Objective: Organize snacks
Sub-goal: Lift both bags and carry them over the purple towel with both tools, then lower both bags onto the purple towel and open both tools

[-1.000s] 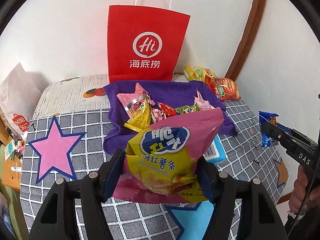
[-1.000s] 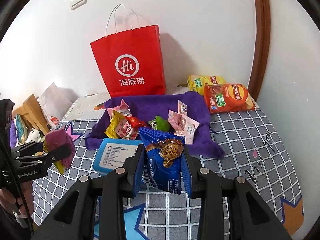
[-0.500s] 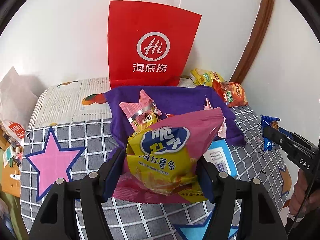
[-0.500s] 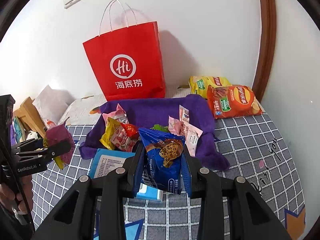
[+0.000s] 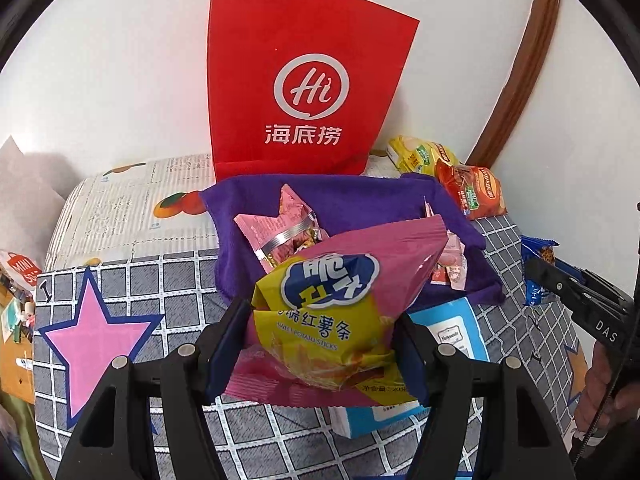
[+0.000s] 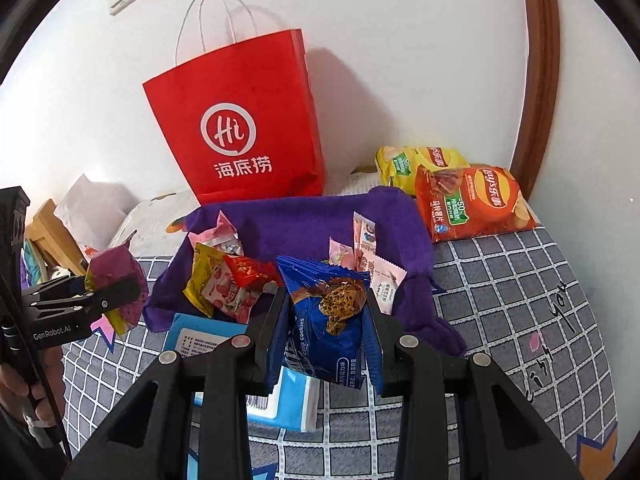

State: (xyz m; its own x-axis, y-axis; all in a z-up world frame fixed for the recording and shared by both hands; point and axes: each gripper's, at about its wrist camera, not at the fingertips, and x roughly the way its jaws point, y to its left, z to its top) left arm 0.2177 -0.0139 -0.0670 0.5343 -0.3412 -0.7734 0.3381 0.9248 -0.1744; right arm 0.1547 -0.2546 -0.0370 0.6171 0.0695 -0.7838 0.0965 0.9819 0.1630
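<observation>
**Two snack packets clamped above the purple cloth tray**

The left claw point(image 5: 324, 340) grips a pink-and-yellow bag of sweet potato sticks point(image 5: 336, 312), its pads pressing the bag's two sides, and holds it in the air just in front of the purple cloth tray point(image 5: 360, 196). The right claw point(image 6: 326, 334) is closed on a blue packet of chocolate chip cookies point(image 6: 328, 320), held upright over the tray's near edge.

The purple cloth tray point(image 6: 304, 216) lies toward the far edge of the bed, its soft walls slumped outward. Inside it, at the left, sit a pink wrapped snack point(image 6: 218, 236), a yellow packet point(image 6: 202, 276) and a red packet point(image 6: 250, 272), overlapping one another. At the right of the tray several thin pink-and-white sachets point(image 6: 378, 276) stand or lean together.

Just outside the tray's near wall a light blue tissue pack point(image 6: 280, 396) lies flat on the bed's grey checked cover point(image 6: 512, 300), which carries a pink star point(image 5: 96, 340) pattern.

Behind the tray a red paper bag point(image 6: 240, 120) with white handles stands upright against the wall. At the bed's far right corner an orange bag of Lay's crisps point(image 6: 472, 204) lies partly over a yellow bag of crisps point(image 6: 416, 164), both outside the tray and beside it. Whether the red bag holds anything cannot be told.
</observation>
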